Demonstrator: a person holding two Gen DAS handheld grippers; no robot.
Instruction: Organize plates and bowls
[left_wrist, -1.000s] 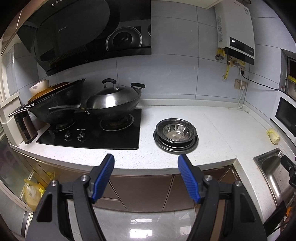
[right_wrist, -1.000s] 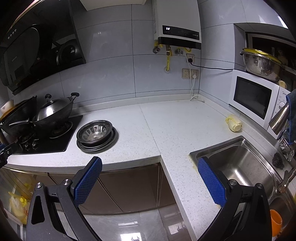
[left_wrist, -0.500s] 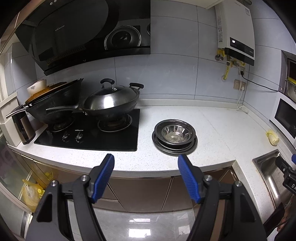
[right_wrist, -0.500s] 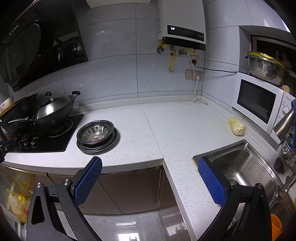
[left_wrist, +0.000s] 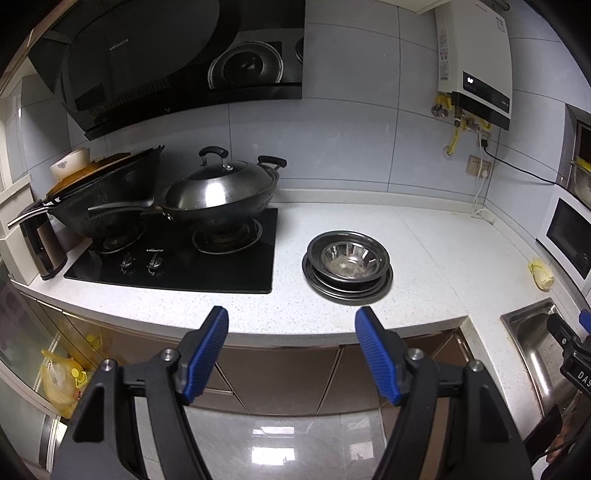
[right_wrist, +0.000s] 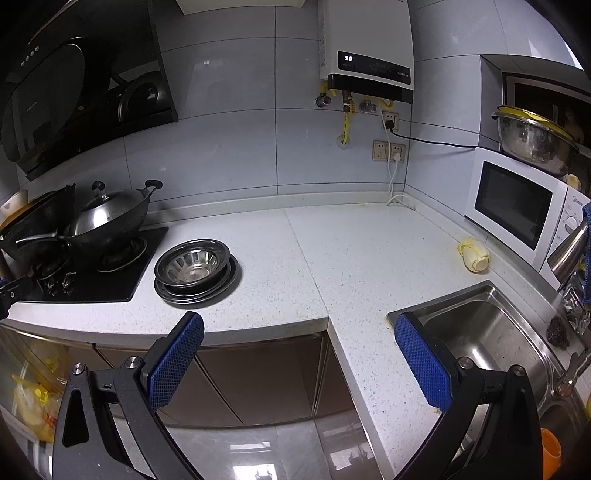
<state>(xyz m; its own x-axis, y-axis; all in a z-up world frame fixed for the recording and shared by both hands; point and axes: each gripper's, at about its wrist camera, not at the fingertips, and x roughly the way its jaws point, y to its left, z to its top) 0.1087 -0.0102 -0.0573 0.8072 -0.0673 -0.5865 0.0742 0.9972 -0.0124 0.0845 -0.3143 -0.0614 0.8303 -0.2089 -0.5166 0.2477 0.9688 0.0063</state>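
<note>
A steel bowl (left_wrist: 349, 257) is sitting nested on a stack of steel plates (left_wrist: 347, 286) on the white countertop (left_wrist: 436, 258), just to the right of the black gas hob (left_wrist: 177, 258) and well apart from the sink (right_wrist: 480, 332); in the right wrist view the same bowl (right_wrist: 192, 263) and plates (right_wrist: 197, 290) are lying left of centre, near the counter's front edge. On the hob a lidded wok (left_wrist: 218, 195) is resting on the right burner; a second, darker wok (left_wrist: 107, 199) is sitting on the left burner, the two touching or nearly so; which one cannot be told. A range hood (left_wrist: 166, 62) is hanging above them; a water heater (right_wrist: 369, 51) is mounted on the tiled wall; a microwave (right_wrist: 517, 210) is standing at the counter's far right, with a yellow object (right_wrist: 474, 254) lying just in front of it.

The left gripper (left_wrist: 291, 334) is hovering off the counter's front edge, jaws spread wide, blue pads (left_wrist: 207, 354) holding nothing; the right gripper (right_wrist: 299, 350) is likewise standing wide apart and empty, its right pad overlapping the sink corner in view; neither is touching the stack.
</note>
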